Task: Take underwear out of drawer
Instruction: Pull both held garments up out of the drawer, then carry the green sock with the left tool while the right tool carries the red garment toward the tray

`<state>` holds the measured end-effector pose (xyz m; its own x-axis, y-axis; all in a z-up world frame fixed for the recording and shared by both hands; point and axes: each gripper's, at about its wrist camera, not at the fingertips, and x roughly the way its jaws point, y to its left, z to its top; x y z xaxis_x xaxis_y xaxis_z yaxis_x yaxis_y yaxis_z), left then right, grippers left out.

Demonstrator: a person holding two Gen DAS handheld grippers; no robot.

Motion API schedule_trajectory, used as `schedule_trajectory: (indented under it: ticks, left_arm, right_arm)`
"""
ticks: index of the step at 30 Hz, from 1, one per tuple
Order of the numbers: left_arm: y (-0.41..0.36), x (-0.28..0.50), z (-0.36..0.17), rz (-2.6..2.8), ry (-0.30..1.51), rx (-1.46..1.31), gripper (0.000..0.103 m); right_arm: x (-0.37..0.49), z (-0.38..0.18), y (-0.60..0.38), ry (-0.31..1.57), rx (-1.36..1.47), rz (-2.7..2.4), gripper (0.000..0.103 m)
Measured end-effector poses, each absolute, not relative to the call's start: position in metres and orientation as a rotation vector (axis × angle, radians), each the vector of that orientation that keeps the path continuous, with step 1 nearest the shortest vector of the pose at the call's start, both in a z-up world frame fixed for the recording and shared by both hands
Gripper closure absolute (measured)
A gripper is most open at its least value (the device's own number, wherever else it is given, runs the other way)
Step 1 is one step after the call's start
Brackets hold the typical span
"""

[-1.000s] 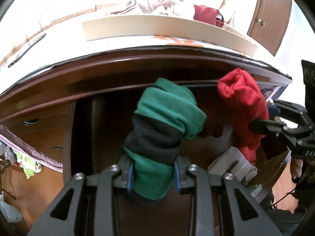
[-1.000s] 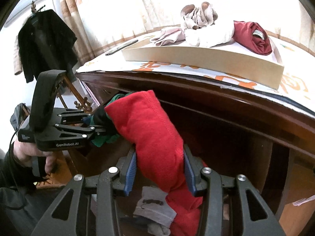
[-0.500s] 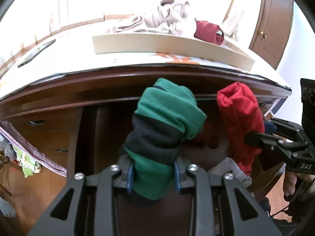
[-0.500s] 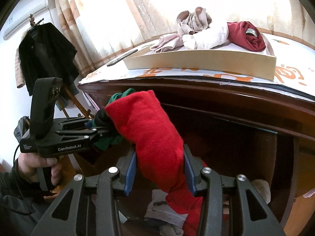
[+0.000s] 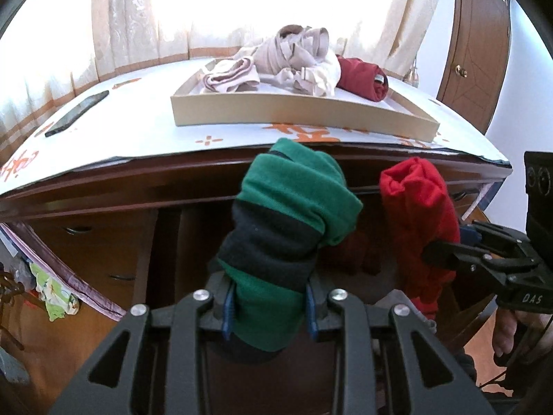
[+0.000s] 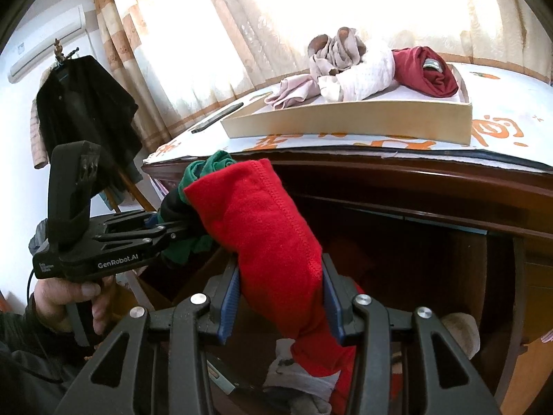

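My left gripper [image 5: 269, 306] is shut on a rolled pair of green and black underwear [image 5: 290, 221], held up in front of the dark wooden dresser. My right gripper [image 6: 280, 306] is shut on a red pair of underwear [image 6: 266, 238], its lower end hanging toward the open drawer [image 6: 380, 276]. In the left wrist view the red underwear [image 5: 414, 214] and the right gripper [image 5: 446, 254] sit at the right. The right wrist view shows the left gripper [image 6: 186, 224] at the left with the green underwear [image 6: 200, 173].
A shallow beige tray [image 5: 304, 114] on the dresser top holds pale garments [image 5: 293, 58] and a dark red roll [image 5: 363, 77]. A phone [image 5: 77, 112] lies left of it. Grey cloth [image 6: 300, 377] lies in the drawer. A black coat [image 6: 86, 114] hangs at the left.
Both grippers have risen with their garments; the dresser top and tray now show from above. Grips are unchanged.
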<state>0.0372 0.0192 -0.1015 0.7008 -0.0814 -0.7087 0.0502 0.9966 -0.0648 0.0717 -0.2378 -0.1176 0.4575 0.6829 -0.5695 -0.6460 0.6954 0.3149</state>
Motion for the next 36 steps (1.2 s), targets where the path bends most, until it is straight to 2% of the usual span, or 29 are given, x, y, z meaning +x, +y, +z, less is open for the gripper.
schedule_trajectory:
  ticks: [36]
  left_arm:
    - [0.015,0.022,-0.085,-0.045,0.666,-0.008,0.074]
  right_arm:
    - [0.058,-0.106,-0.25,0.595,0.124,0.808,0.058]
